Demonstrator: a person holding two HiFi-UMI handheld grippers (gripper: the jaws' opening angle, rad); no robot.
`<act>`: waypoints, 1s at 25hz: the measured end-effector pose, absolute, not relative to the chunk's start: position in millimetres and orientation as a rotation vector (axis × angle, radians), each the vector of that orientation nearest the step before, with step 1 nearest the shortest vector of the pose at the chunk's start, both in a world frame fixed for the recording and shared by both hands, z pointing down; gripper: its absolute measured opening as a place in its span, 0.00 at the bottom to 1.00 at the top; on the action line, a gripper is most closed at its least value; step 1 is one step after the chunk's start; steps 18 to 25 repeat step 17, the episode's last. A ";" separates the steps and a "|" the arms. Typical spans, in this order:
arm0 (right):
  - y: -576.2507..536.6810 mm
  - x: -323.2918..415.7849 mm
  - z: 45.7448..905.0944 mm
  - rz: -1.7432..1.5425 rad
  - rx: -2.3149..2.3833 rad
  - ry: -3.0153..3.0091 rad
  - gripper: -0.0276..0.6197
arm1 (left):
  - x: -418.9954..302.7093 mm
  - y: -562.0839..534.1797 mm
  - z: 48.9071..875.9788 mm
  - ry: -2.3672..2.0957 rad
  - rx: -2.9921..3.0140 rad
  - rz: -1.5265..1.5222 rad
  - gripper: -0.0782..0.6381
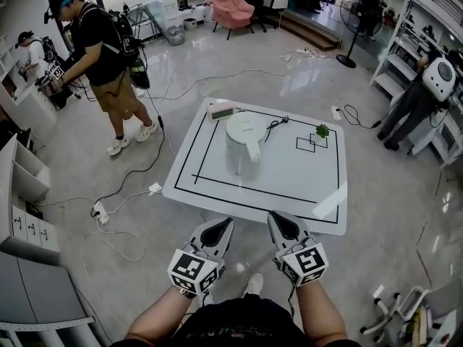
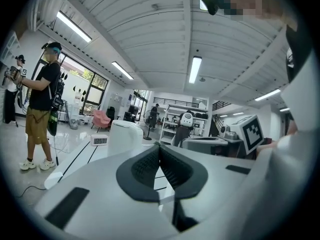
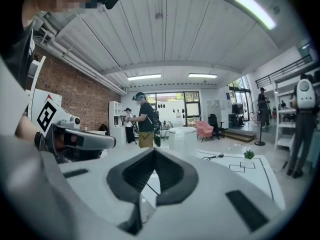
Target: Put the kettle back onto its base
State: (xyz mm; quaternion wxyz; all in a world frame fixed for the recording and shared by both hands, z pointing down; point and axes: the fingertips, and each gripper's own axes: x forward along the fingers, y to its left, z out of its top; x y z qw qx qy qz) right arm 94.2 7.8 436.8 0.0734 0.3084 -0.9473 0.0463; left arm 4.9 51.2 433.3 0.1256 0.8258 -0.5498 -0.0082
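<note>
Near the middle of the table [image 1: 289, 183], the kettle [image 1: 242, 147] hides whatever it stands on — left gripper [image 1: 228, 223] and right gripper [image 1: 273, 217], at the near edge, jaws together, empty.

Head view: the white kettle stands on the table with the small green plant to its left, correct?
No. The head view shows the small green plant to the right of the white kettle, which does stand on the table.
</note>
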 end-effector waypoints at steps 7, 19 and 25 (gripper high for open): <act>14.6 96.1 435.4 0.136 0.988 -2.818 0.04 | 3.5 55.0 434.3 -1.557 2.427 -0.015 0.12; 14.7 108.6 438.8 0.149 1.001 -2.819 0.04 | 17.4 55.3 434.1 -1.534 2.454 0.008 0.12; 14.7 108.6 438.8 0.149 1.001 -2.819 0.04 | 17.4 55.3 434.1 -1.534 2.454 0.008 0.12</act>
